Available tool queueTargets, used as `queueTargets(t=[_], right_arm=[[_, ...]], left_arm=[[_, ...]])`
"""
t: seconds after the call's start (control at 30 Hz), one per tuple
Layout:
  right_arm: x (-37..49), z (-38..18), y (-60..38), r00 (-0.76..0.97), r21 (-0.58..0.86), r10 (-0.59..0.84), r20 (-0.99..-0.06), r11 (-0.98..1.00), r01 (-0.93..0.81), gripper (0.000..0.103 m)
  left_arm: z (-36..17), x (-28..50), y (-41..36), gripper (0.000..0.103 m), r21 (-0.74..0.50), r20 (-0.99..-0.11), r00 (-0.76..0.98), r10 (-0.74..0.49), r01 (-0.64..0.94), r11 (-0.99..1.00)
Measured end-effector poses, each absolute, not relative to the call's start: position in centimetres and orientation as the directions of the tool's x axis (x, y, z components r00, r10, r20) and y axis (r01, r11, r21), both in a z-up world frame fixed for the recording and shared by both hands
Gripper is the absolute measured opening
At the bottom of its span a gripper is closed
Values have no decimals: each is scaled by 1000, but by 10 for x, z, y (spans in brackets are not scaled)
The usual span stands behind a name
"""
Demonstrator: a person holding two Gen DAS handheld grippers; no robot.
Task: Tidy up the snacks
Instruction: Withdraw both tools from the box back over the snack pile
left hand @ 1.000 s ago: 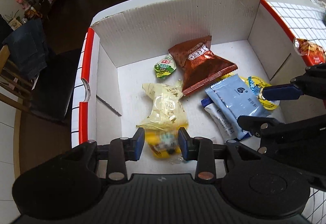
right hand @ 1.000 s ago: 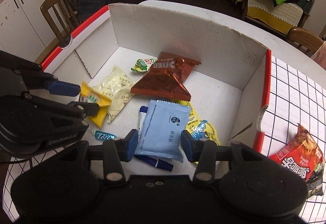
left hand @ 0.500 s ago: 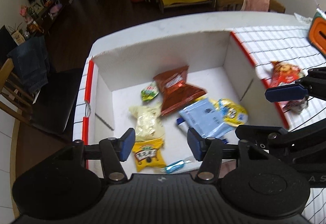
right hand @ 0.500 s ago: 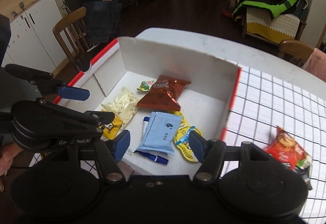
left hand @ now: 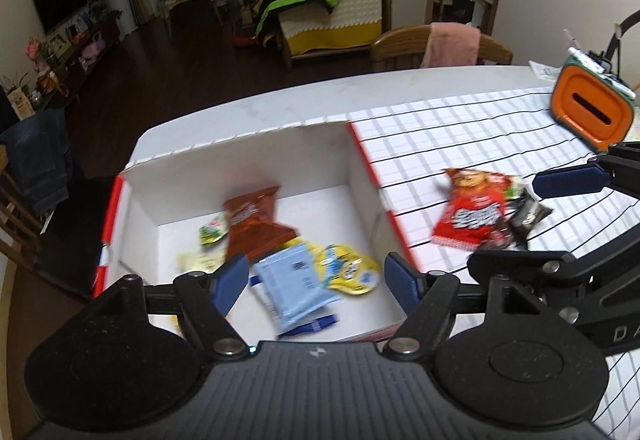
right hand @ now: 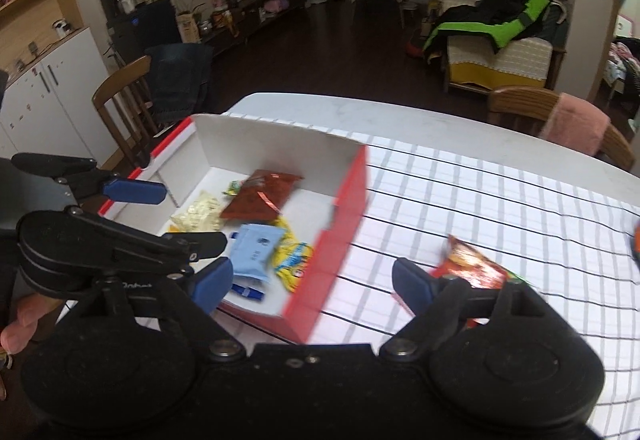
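A white cardboard box (left hand: 240, 175) with red edges holds a brown bag (left hand: 252, 224), a light blue packet (left hand: 296, 288), a yellow packet (left hand: 348, 270), a small green packet (left hand: 214, 232) and a pale bag (left hand: 196, 262). My left gripper (left hand: 316, 282) hovers above the box's near side, jaws opening, nothing between them. My right gripper (right hand: 312, 284) hangs over the box's red right wall (right hand: 344, 240), jaws opening and empty too. A red snack bag (right hand: 472, 264) lies on the checked cloth right of the box, with a dark wrapper (left hand: 528, 215) beside it.
An orange box (left hand: 592, 111) stands at the far right of the table. Wooden chairs stand at the far side, one with a pink towel (right hand: 572, 123), and another on the left (right hand: 124, 107). A hand (right hand: 20, 320) shows at the lower left.
Both grippers have risen and drawn back from the box floor, and their jaws have spread wide. The small yellow packet and the light blue packet once between them now lie loose in the box.
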State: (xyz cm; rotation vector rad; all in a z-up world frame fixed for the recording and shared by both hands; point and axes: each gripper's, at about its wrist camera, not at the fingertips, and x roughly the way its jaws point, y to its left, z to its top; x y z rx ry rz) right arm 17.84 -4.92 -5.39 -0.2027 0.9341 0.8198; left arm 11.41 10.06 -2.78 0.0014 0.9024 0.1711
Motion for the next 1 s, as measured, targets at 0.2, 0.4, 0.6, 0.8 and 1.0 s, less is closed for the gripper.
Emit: queueTargets(t=[0.2,0.4,0.6,0.8,1.0], right_arm=[[192,-56,-94,354,180,521,-776,721,-669,94],[210,-64,-134,374,185,503,-779,754,-630,101],[228,-83,-165,374,179,468,-800,782,-597,102],[249,-102,-191,379,161,441,-814,798,-581,102],[266,-132,-199,349,149,413,-841,798,-584,102]], left_arm=[[-29,124,59,80,63,-765,633,118,-108,992],[-39,136,24,82,37,-761,644,79,-78,996],[-56,151,2,82,11,-771,635,52,-69,998],[-76,163,-15,82,23,-782,621,59,-66,998],[-102,177,-28,82,37,-811,581,64,-57,998]])
